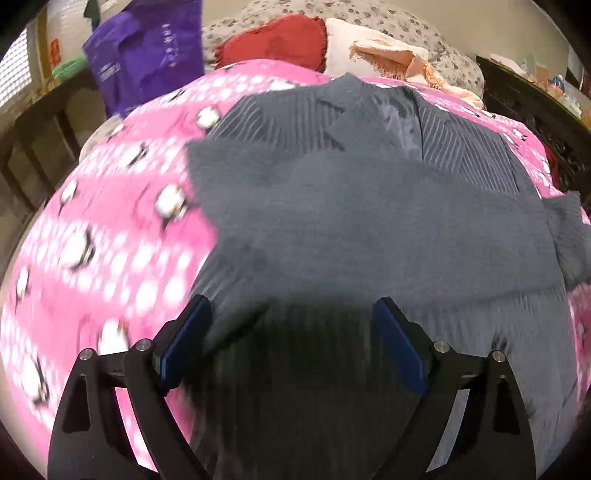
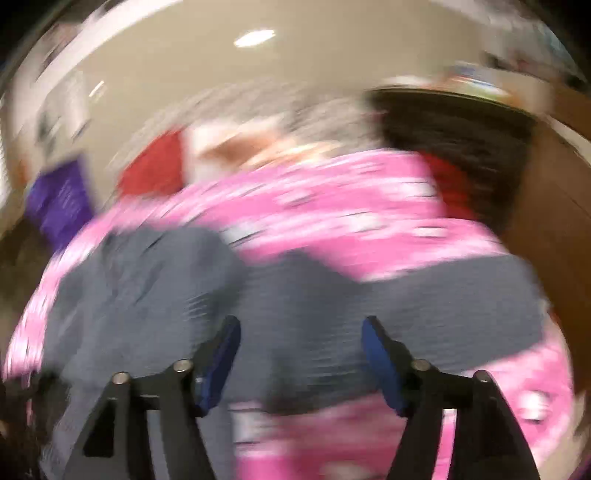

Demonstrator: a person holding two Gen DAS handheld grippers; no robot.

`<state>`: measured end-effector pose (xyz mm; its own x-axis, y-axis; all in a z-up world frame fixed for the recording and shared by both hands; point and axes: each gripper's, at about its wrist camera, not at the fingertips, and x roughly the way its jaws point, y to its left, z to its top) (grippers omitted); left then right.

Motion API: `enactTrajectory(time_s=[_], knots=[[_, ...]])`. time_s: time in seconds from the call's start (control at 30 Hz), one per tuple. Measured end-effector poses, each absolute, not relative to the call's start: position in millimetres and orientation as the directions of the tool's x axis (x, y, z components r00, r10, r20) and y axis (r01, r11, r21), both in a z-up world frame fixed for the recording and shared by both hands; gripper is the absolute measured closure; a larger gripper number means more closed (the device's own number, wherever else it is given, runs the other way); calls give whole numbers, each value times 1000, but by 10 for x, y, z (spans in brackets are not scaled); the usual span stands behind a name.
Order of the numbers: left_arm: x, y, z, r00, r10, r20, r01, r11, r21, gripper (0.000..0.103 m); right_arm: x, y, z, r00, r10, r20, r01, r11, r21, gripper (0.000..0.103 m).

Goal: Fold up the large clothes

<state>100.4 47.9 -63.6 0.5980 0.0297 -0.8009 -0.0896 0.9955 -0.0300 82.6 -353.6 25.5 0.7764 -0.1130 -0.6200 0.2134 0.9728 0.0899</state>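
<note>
A large grey pinstriped garment [image 1: 369, 206] lies spread on a pink penguin-print blanket [image 1: 110, 229] over a bed. Its collar end points away from me, and a sleeve is folded across its middle. My left gripper [image 1: 291, 314] hovers over the garment's near part, open, with nothing between its blue pads. The right wrist view is heavily blurred. There the grey garment [image 2: 295, 302] stretches across the pink blanket [image 2: 332, 206]. My right gripper [image 2: 301, 332] is above it, open, and I see no cloth between its pads.
At the bed's head lie a red cushion [image 1: 277, 44], a peach cloth [image 1: 391, 55] and a grey spotted pillow [image 1: 369, 18]. A purple bag [image 1: 147, 55] hangs at the upper left. Dark wooden furniture [image 1: 532, 110] stands on the right, and a dark frame [image 1: 37, 147] on the left.
</note>
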Motion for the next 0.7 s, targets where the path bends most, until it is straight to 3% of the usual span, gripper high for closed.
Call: enactTrajectory(time_s=[0.17,0.3,0.4,0.5,0.57,0.7], knots=[[798,542,-884,593,15,-805,-101,993,-55,7,353,-4847,32,744,-151,-651,433,851,297,37],[818,577,-917,586,-12,-810,-103,991,-89,2,271,-5286,-303,740,-62,-670,441,796,414,45],[808,566,-916,586,-7,-810,-103,991,-83,2,282,-5362,-394,783,-62,-619,422,783,457,47],[815,568,-912,587,-8,-810,-103,991,-85,2,391,-5406,-374,790,-80,-607,420,793,442,62],[815,569,-912,587,-9,-810,-103,991,-85,2,424,-5452,-363,785,-68,-616,412,799,438,86],[817,571,-914,587,-10,-809,-103,991,-87,2,557,-5398,-174,780,-85,-620,400,830,390,98]])
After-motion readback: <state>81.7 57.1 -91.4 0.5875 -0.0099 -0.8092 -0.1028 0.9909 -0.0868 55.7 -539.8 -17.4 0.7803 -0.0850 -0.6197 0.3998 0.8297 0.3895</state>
